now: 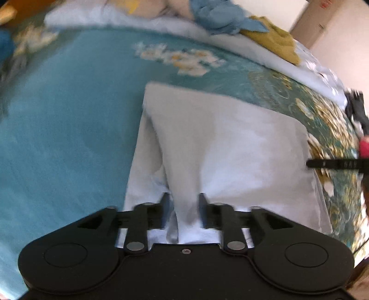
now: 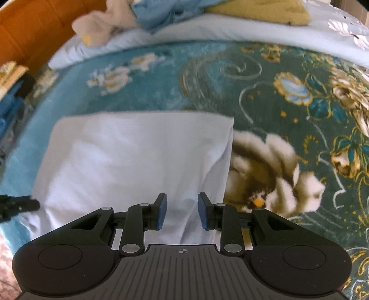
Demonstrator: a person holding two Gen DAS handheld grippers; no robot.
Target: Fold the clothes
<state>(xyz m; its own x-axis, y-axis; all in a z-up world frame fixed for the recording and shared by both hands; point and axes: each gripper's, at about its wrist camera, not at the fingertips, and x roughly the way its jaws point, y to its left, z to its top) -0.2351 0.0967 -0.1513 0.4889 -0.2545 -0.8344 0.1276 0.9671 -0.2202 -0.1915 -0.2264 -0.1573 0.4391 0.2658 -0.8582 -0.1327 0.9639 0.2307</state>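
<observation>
Left gripper [image 1: 182,207] straddling a raised ridge of the white garment [image 1: 221,147], jaws partly apart, pads seemingly not pressing. Right gripper [image 2: 182,211] likewise part-open over the near edge, gripping nothing. Garment folded flat on the floral blanket [image 2: 276,97], probably for another fold.

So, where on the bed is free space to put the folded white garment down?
Free: the plain teal blanket left of the white garment, up to the pale sheet. The flowered area right of the garment is also bare. Crowded: the far edge, with the blue clothes and mustard cloth.
</observation>
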